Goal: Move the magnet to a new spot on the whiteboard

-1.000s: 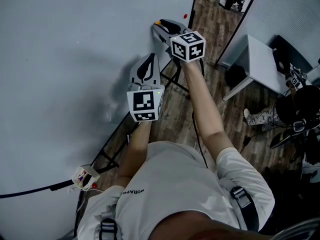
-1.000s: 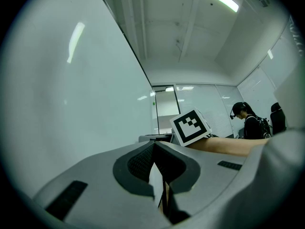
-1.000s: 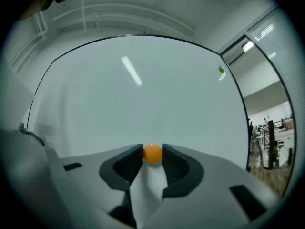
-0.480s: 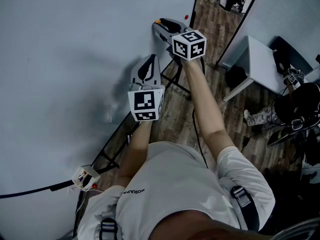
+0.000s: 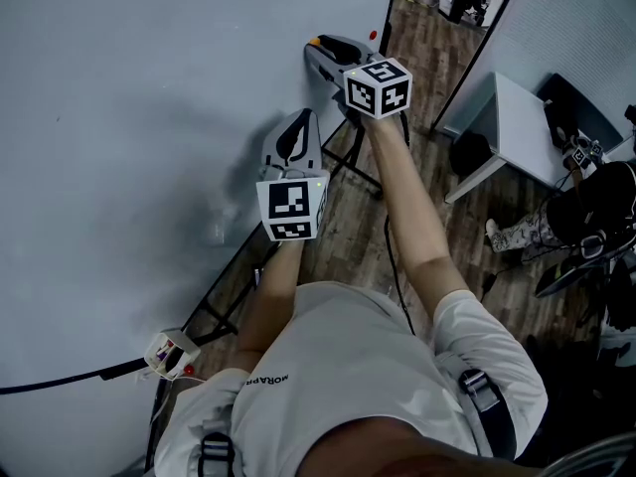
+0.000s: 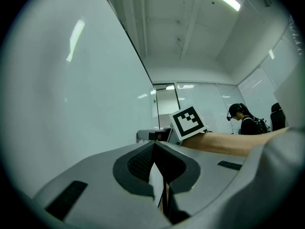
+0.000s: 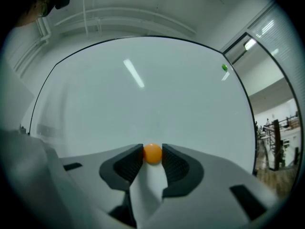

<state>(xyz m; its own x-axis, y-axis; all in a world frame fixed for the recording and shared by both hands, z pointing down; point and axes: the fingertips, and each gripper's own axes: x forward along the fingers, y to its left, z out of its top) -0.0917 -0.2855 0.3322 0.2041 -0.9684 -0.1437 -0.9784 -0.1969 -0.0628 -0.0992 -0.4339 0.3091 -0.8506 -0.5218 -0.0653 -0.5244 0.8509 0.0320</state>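
Observation:
The small orange round magnet [image 7: 152, 153] sits pinched between the two dark pads of my right gripper [image 7: 152, 155], right in front of the whiteboard [image 7: 143, 104]. In the head view the right gripper [image 5: 320, 48] points at the board's right edge, and the magnet [image 5: 314, 42] shows as an orange dot at its tip. My left gripper [image 5: 294, 127] hangs lower, beside the board [image 5: 149, 97], its jaws pressed together with nothing between them [image 6: 153, 144]. A small green magnet [image 7: 224, 67] sticks to the board's upper right.
The whiteboard's black frame edge [image 5: 386, 13] and its stand legs [image 5: 348, 162] run over a wooden floor. A white table [image 5: 512, 127] stands to the right, with a seated person [image 5: 586, 217] beyond it. A power strip [image 5: 169, 351] lies near the board's foot.

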